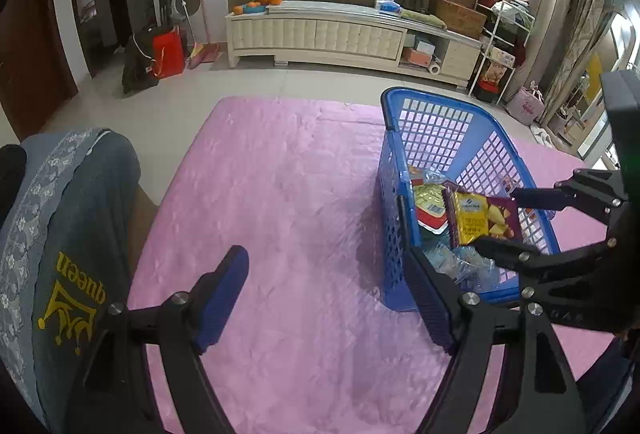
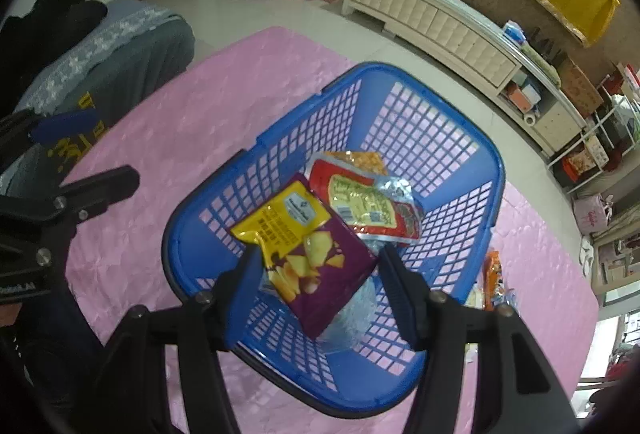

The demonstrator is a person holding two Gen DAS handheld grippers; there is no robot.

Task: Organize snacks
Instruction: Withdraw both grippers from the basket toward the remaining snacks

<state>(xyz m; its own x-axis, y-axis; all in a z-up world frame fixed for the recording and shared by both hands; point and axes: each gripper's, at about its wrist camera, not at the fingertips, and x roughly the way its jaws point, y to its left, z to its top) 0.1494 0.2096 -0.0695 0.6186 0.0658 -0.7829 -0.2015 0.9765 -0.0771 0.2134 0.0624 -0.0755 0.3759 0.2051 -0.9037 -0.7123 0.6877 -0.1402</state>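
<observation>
Right wrist view showed the right gripper [image 2: 320,270] with its fingers spread either side of a purple-and-yellow chip bag [image 2: 308,254], seemingly unpinched, above the blue basket [image 2: 452,122]. A red snack packet [image 2: 368,202] lay inside. The left gripper [image 1: 328,294] hung wide apart over the pink cloth [image 1: 280,174], beside the basket.

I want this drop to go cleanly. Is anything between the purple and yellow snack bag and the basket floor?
No lid or handle crosses the blue basket opening. Below the purple and yellow snack bag, between the right gripper's fingers, lie a red packet and clear wrappers, so it would land on those.
</observation>
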